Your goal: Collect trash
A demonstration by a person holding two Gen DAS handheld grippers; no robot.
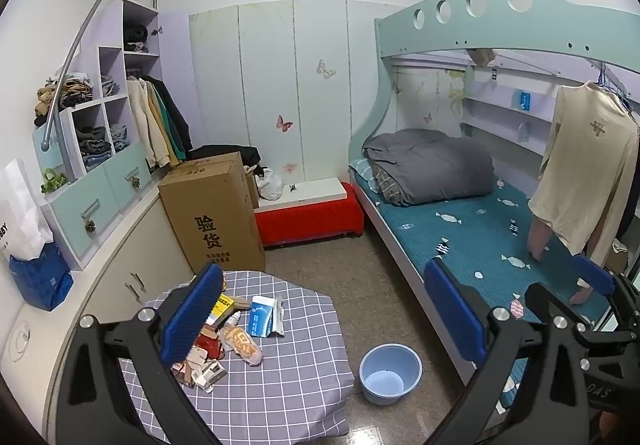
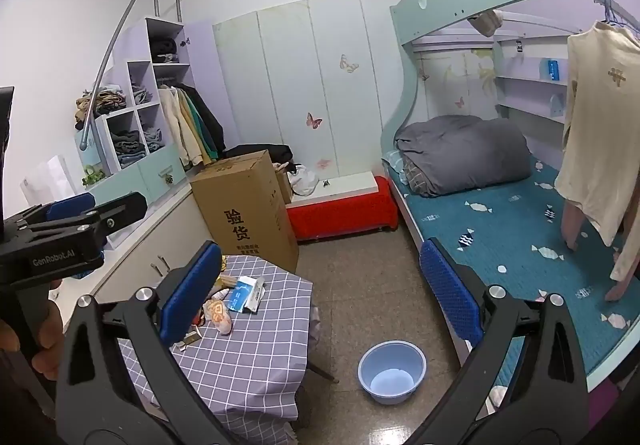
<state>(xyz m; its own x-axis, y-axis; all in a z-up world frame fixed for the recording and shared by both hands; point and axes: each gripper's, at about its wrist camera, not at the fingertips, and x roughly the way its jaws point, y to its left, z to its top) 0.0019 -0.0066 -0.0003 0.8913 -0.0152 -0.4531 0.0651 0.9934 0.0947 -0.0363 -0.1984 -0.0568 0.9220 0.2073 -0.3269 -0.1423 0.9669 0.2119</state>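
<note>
My left tongs [image 1: 324, 309] and right tongs [image 2: 320, 293] stand fully open and empty, ready to grasp the crumpled wrappers and small cartons [image 1: 236, 337] heaped on the grey checked-cloth counter [image 1: 280, 397], beside the round blue plastic basin [image 1: 390, 373].

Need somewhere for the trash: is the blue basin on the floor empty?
Empty: the blue basin stands upright on the floor, and both views show only its bare bottom.
</note>
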